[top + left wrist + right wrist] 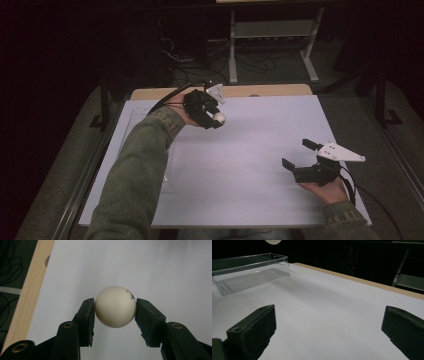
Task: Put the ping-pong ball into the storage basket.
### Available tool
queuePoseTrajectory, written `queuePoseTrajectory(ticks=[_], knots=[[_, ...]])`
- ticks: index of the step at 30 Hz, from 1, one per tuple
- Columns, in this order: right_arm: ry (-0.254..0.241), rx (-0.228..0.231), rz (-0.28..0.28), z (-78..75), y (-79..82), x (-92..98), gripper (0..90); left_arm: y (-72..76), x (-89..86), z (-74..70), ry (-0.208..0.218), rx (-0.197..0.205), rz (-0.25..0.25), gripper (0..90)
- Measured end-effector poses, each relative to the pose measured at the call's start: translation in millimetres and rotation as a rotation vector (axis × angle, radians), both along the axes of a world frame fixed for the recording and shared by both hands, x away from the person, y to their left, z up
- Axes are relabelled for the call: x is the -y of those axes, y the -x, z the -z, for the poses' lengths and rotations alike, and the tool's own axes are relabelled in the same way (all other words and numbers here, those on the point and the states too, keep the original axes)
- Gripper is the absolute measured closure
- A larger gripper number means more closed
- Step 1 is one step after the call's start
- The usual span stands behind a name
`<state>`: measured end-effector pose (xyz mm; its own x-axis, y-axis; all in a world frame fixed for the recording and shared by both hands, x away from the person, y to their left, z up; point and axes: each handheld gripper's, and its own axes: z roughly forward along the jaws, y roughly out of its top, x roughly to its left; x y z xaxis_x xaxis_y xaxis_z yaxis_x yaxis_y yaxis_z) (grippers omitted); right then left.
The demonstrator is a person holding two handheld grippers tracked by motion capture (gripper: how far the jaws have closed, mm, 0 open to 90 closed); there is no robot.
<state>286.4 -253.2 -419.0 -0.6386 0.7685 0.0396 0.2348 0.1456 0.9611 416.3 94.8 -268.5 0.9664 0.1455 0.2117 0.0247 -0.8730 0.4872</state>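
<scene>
A cream-white ball with a small red and dark mark near its top is clamped between the two black jaws of my left gripper. In the high view that gripper is held above the far left part of the white table top, with the ball at its tip. My right gripper hovers at the near right of the table, jaws wide apart and nothing between them. The right gripper view has the ball's underside at its top edge.
A clear plastic tray, shallow and empty, lies on the white surface at the left side. A bare wooden strip runs along the table's far edge. Beyond it are dark floor, cables and a white metal stand.
</scene>
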Motion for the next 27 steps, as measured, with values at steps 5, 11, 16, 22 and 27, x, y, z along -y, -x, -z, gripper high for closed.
queuePoseTrajectory(ticks=[5, 11, 16, 22, 27], knots=[[0.0, 0.006, 0.002, -0.6, 0.5, -0.1, 0.0, 3.8, -1.6, -14.5, -0.006, 0.026, 0.005, 50.8], [-0.005, 0.007, -0.001, -1.1, 1.0, 0.0, 0.0, 4.4, -3.1, -27.8, -0.011, 0.042, 0.0, 50.8], [-0.007, 0.009, 0.001, -1.4, 0.9, 0.3, 0.0, 6.0, -3.2, -35.3, -0.012, 0.053, 0.002, 50.8], [-0.009, 0.008, 0.002, -1.5, 1.0, 0.5, 0.0, 7.5, -10.1, -37.8, -0.028, 0.053, -0.008, 50.8], [-0.009, 0.007, -0.001, -1.2, 0.7, 0.3, 0.0, 10.1, -17.8, -41.5, -0.028, 0.053, -0.022, 50.7]])
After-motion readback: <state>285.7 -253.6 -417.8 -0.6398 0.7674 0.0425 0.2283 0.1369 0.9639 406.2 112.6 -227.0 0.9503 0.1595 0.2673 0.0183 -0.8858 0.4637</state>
